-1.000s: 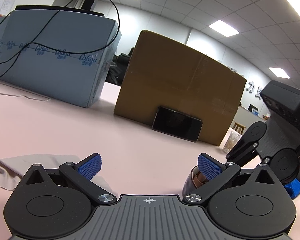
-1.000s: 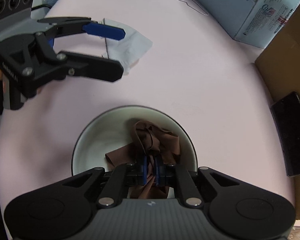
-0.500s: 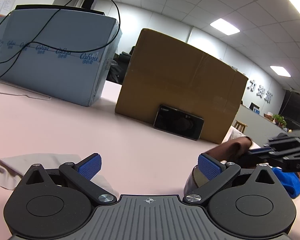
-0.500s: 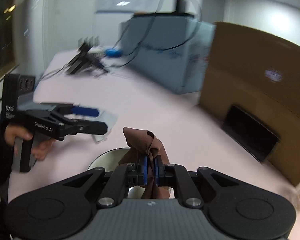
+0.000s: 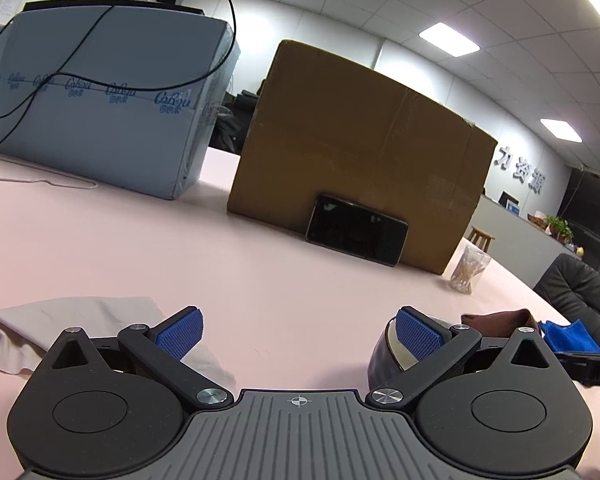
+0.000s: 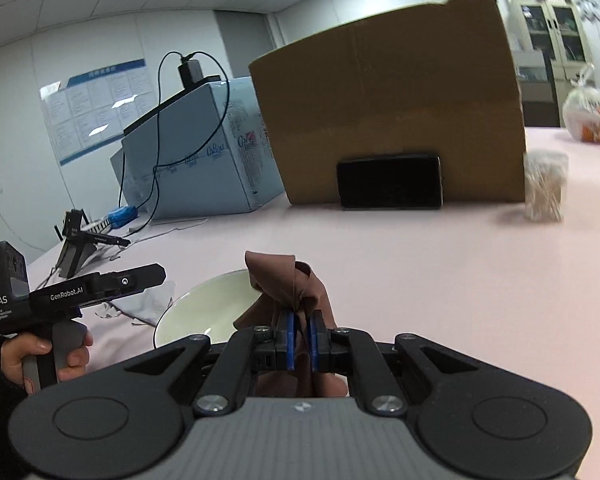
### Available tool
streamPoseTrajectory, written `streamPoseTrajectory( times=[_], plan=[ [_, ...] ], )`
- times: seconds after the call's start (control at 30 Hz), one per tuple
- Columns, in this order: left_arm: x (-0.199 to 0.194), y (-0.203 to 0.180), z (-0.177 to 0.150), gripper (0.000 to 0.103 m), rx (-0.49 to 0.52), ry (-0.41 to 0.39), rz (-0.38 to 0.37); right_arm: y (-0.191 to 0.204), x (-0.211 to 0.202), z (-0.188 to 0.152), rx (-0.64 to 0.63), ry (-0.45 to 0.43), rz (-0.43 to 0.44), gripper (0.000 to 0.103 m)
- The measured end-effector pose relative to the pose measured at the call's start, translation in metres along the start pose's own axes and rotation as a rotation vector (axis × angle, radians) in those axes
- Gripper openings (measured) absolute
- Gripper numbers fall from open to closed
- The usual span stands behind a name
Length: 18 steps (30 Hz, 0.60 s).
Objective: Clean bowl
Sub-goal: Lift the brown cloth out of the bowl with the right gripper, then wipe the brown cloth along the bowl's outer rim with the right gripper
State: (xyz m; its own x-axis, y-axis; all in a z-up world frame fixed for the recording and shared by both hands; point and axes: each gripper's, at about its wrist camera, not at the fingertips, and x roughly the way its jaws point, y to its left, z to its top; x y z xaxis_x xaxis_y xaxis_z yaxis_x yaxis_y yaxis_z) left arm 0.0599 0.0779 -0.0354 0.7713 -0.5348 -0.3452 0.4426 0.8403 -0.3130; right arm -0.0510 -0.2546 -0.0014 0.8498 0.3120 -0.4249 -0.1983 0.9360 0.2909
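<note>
1. The bowl [image 6: 204,312] sits on the pink worktop [image 6: 440,280], just in front of the right tongs [image 6: 300,338] and beside the left tongs' [image 5: 298,330] right finger.
2. Right tongs are clamped on a brown cloth [image 6: 288,288], bunched above the bowl's near rim.
3. Left tongs stand wide apart, holding nothing.
4. A white cloth [image 5: 60,320] lies under the left finger.
5. A phone [image 5: 356,234] leans against a cardboard box [image 5: 360,140].

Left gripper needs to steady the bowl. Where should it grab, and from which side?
Probably the near-left rim of the bowl. It sits upright and open, its wall thin enough for one finger inside and one outside. The left gripper is open beside it, so come in from the left; the right gripper holds the brown cloth on the other side.
</note>
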Motion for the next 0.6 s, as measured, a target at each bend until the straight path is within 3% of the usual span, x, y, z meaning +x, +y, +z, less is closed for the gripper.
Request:
streamPoseTrajectory(
  times=[0.17, 0.43, 0.6],
  plan=[
    [0.005, -0.003, -0.001, 0.103, 0.015, 0.035, -0.001, 0.003, 0.001, -0.01, 0.006, 0.024, 0.025, 0.009],
    [0.007, -0.004, -0.002, 0.103, 0.021, 0.048, 0.012, 0.017, -0.008, -0.02, -0.017, 0.081, 0.187, 0.009],
    [0.007, -0.007, -0.002, 0.103, 0.037, 0.05, 0.005, 0.012, -0.005, -0.017, 0.023, 0.065, 0.127, 0.009]
  ],
)
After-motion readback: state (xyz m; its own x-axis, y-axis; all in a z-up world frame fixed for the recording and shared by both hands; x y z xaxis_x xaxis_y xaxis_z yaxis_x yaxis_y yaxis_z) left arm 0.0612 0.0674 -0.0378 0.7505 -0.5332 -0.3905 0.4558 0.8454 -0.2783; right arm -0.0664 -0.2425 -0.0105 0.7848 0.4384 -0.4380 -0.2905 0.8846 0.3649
